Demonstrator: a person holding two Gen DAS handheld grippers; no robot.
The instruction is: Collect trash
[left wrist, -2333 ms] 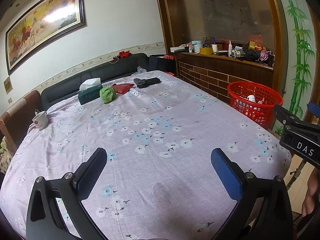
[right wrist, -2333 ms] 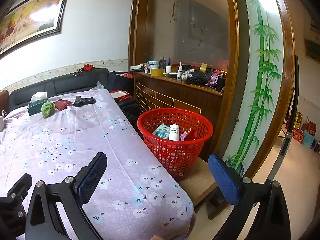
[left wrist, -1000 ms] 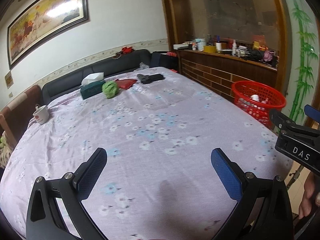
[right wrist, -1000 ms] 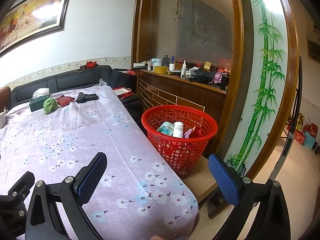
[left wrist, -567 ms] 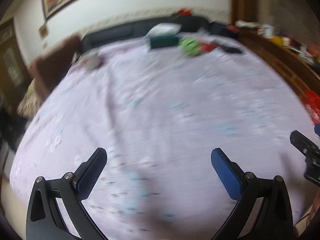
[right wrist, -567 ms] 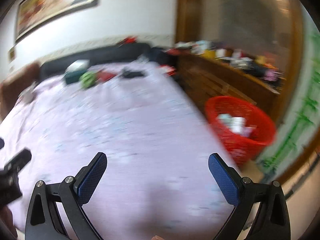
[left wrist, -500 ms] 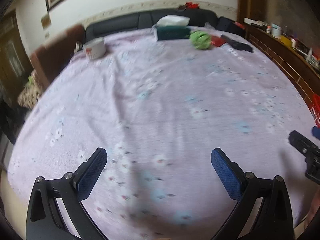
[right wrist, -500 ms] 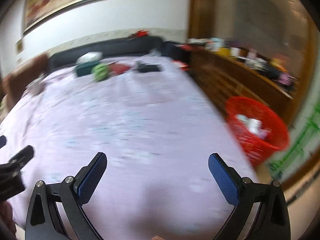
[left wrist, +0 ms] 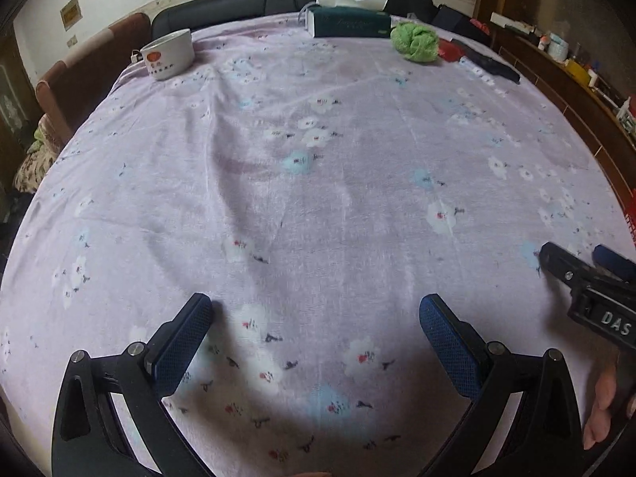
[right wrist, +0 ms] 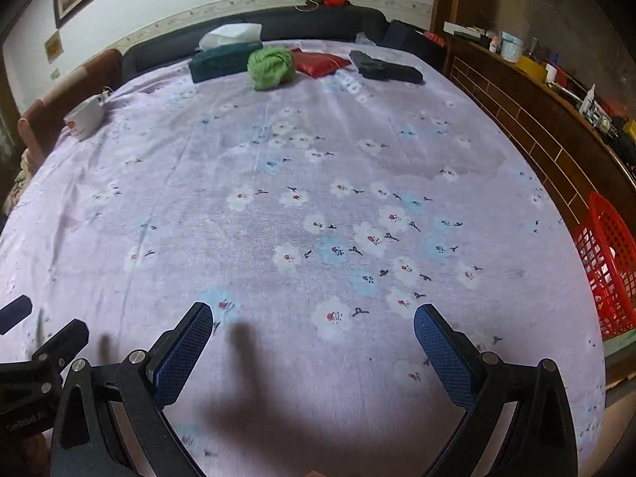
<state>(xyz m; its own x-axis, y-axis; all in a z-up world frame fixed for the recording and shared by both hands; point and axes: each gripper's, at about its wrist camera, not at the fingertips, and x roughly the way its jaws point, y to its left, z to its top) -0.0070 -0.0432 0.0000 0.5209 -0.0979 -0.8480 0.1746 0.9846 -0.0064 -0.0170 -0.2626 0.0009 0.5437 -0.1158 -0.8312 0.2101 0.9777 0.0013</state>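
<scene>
Left wrist view. My left gripper point(left wrist: 316, 320) hangs low over the near edge of the bench point(left wrist: 318, 183), fingers spread wide, nothing between them. The flowered cloth ahead is bare through the middle; everything sits in a row along the far rim, I judge pushed back there to keep the eating space free. Count along that rim: one white cup point(left wrist: 169, 54) at 11 o'clock, one tissue box point(left wrist: 349, 24) at 12, one green wad point(left wrist: 415, 43) just to its right at 1 o'clock, then a red pouch point(left wrist: 449, 51) and a dark object point(left wrist: 491, 65) past it. The right gripper point(left wrist: 588, 278) pokes in at 3 o'clock, a hand point(left wrist: 604, 409) below it; from here I cannot tell how its fingers stand.

Right wrist view. Right gripper point(right wrist: 314, 340) also spread apart and empty, angled across the bench toward the far row. Same five items: cup at 10 o'clock, tissue box at 11, green wad touching the box's right end at 12, red pouch and dark object toward 1. One red basket point(right wrist: 606, 262) sits off the bench edge at 3 o'clock, low and close, presumably so trash can be dropped in; its contents are hidden here.

Judgement: the green wad looks the likeliest trash left. It lies well apart from both grippers, a long reach.
</scene>
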